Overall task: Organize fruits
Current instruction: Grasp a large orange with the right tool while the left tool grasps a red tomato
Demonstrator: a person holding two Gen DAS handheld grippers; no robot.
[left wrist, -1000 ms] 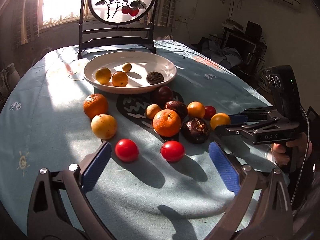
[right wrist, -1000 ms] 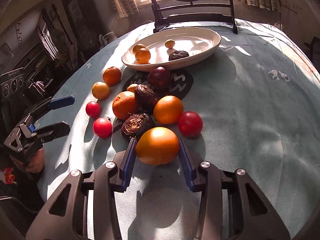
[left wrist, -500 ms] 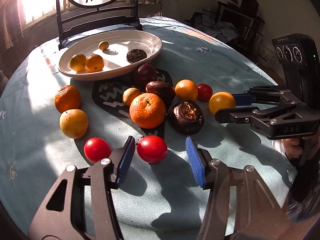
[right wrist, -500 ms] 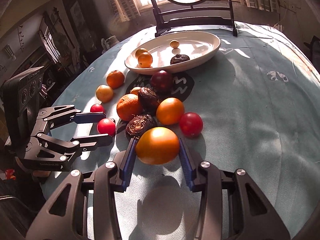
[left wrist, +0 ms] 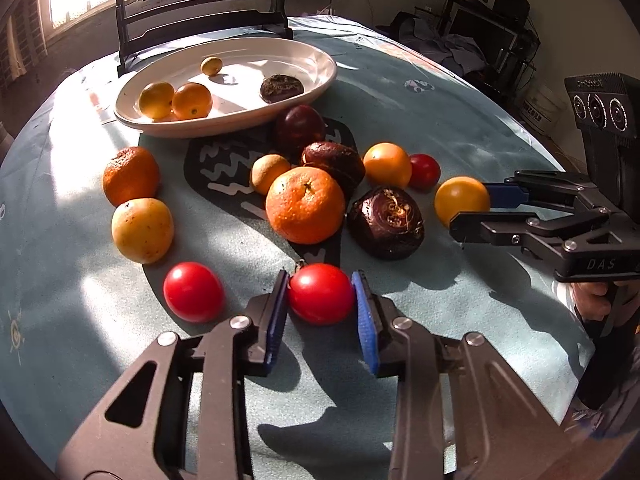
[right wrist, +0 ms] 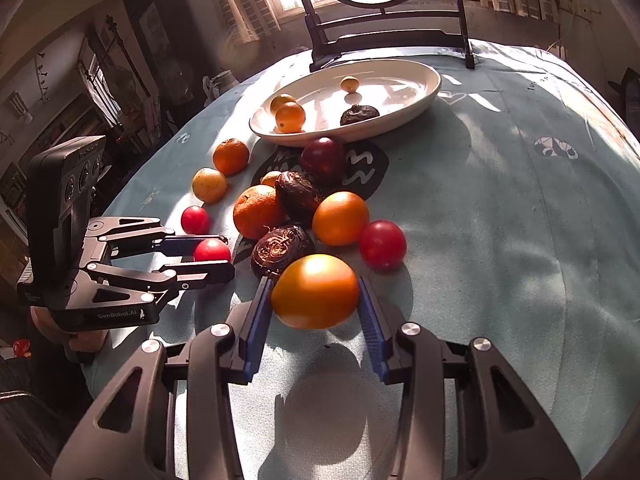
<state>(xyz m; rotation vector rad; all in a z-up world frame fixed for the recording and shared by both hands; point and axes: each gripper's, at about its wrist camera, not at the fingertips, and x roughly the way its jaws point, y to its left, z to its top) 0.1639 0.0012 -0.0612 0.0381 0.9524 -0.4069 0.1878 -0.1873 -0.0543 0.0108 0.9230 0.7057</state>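
Left wrist view: the left gripper (left wrist: 321, 296) clamps a smooth, glossy red tomato (left wrist: 320, 293) on the tablecloth (left wrist: 400, 92); four fruits lie in the oval white plate (left wrist: 320, 62).

Right wrist view: the right gripper (right wrist: 316, 300) grips a round orange-yellow tomato (right wrist: 315, 290), near a wrinkled dark fruit (right wrist: 282, 249).

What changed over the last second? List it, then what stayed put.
The left gripper moved forward and closed from wide open around a red tomato. The right gripper kept its hold on the yellow-orange tomato. The plate and loose fruit stayed put.
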